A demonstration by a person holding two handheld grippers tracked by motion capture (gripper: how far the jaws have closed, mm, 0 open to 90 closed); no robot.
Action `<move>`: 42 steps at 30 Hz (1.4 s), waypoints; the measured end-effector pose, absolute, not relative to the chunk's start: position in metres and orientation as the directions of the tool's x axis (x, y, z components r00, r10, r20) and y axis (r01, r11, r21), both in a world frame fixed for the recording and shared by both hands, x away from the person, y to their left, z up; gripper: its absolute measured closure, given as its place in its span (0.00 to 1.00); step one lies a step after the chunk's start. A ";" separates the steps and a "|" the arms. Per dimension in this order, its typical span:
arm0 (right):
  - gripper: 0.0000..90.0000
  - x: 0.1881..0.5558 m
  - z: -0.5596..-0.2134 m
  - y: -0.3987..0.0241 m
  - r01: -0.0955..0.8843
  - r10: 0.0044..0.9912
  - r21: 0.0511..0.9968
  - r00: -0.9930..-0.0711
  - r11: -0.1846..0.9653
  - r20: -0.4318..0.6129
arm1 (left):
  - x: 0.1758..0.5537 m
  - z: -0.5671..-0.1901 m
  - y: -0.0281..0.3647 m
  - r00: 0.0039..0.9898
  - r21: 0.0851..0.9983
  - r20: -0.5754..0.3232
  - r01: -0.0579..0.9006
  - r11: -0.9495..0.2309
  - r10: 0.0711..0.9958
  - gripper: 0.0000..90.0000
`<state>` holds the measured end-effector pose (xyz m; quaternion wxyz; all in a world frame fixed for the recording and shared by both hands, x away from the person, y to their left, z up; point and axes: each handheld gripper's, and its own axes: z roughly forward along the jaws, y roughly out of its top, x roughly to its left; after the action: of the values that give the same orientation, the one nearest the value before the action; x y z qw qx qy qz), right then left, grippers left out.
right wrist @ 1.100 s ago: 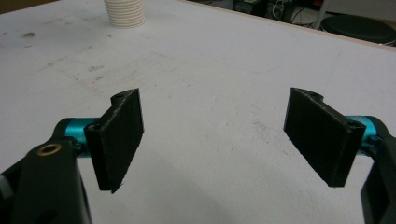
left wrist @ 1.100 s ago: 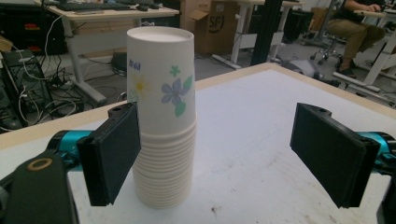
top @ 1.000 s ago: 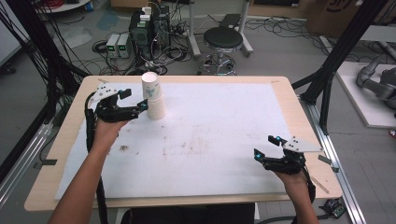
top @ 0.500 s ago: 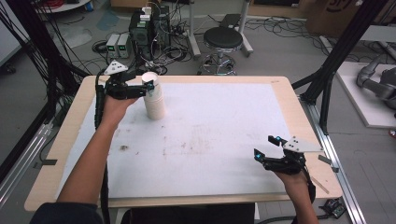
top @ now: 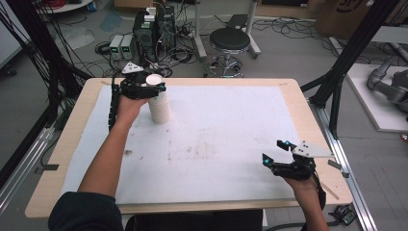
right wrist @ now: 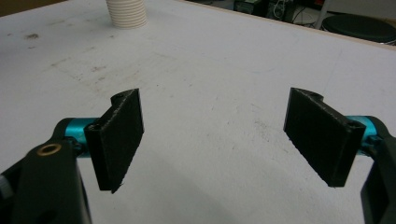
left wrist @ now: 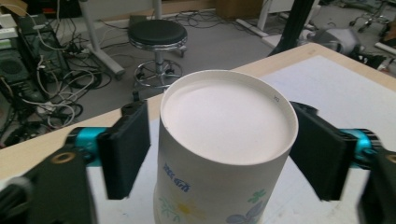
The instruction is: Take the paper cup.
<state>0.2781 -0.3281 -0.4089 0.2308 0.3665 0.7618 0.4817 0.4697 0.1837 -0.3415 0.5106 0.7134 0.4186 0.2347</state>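
High view: stack of white ribbed paper cups (top: 159, 102), upside down, stands at the far left of the white-covered wooden table (top: 226, 144); left gripper (top: 149, 88) straddles its top; right gripper (top: 275, 151) is well apart at the near right.
Left gripper view: top cup has a smooth flat base and printed flowers and blue lettering; jaws have just been closing, right pad at the rim, left pad a sliver off; not yet clenched.
Right gripper view: matte black jaws released, wide apart above the stained sheet; cups' stacked rims (right wrist: 126, 13) show as ridges.
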 end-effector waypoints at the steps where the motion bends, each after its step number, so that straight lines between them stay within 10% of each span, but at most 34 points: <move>1: 0.23 0.278 -0.409 -0.328 0.336 0.781 0.903 -0.625 0.267 0.001 | 0.470 -0.342 0.184 0.539 0.925 -0.093 0.358 -0.128 0.837 0.36; 28: 0.23 0.278 -0.408 -0.324 0.334 0.775 0.905 -0.631 0.263 0.008 | 0.421 -0.276 0.217 0.590 0.989 -0.111 0.142 0.033 0.800 0.39; 42: 0.22 0.284 -0.409 -0.312 0.346 0.737 0.898 -0.674 0.272 0.036 | 0.363 -0.305 0.220 0.642 0.985 -0.106 0.173 -0.008 0.759 0.39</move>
<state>0.2842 -0.3116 -0.4088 0.1996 0.3506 0.7722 0.4908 0.3627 0.2200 -0.3050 0.6119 0.6684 0.3485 0.2396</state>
